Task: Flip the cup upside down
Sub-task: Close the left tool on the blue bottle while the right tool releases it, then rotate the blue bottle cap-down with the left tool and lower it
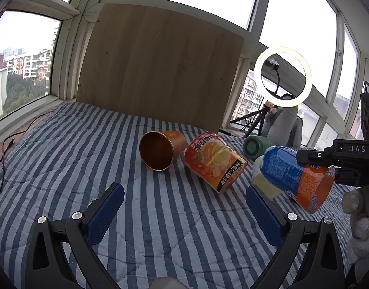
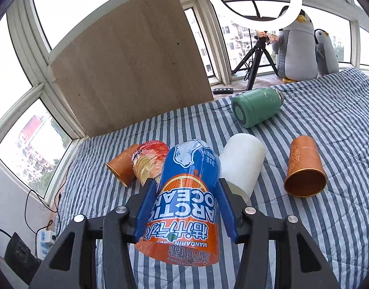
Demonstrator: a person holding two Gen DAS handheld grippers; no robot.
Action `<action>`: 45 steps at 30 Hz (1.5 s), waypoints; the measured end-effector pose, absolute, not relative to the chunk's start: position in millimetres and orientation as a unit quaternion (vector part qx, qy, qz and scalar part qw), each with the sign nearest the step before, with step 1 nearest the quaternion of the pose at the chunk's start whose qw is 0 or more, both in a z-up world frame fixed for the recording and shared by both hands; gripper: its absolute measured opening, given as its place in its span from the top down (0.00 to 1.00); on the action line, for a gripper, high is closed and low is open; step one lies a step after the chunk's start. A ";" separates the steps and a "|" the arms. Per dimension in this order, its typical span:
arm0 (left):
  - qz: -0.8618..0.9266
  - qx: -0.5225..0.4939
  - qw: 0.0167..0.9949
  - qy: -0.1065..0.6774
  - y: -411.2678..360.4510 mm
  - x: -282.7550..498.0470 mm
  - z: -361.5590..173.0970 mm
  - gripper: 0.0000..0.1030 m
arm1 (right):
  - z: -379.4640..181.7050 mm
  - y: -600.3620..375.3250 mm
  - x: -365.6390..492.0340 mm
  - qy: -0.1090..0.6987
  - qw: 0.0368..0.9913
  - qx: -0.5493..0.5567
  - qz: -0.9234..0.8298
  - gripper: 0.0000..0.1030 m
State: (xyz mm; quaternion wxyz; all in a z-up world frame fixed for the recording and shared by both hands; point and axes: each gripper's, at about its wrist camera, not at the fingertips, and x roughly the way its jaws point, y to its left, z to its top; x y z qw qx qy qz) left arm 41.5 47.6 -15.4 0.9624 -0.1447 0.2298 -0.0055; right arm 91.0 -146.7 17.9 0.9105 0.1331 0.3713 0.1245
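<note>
My right gripper (image 2: 184, 190) is shut on a blue and orange Arctic Ocean cup (image 2: 187, 204), its blue fingers (image 2: 147, 204) pressing both sides; the printed text reads upside down. The same cup (image 1: 295, 175) shows at the right of the left wrist view, tilted, with the right gripper's black body (image 1: 338, 159) over it. My left gripper (image 1: 184, 207) is open and empty above the striped cloth (image 1: 64, 168). A copper cup (image 1: 160, 151) lies on its side ahead of it, mouth toward me.
A red-orange printed cup (image 1: 215, 163) lies on its side beside the copper cup. A white cup (image 2: 242, 163), a second copper cup (image 2: 305, 168) and a green flask (image 2: 256, 108) lie on the cloth. A wooden board (image 1: 160, 67), ring light (image 1: 283, 77) and penguin toys (image 2: 297, 48) stand behind.
</note>
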 end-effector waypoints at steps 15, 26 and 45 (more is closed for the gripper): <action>-0.029 -0.116 0.950 0.288 31.0 59.2 -19.9 0.01 | -31.1 -140.7 11.0 0.364 0.921 0.065 0.122 0.53; -0.073 -0.142 0.911 0.381 11.4 75.2 -26.6 0.01 | -36.2 -148.4 -20.0 0.344 0.927 0.037 0.143 0.39; -0.153 -0.130 0.829 0.521 -105.1 104.4 -46.9 0.22 | -48.7 -247.3 -58.4 0.315 0.940 0.089 0.099 0.38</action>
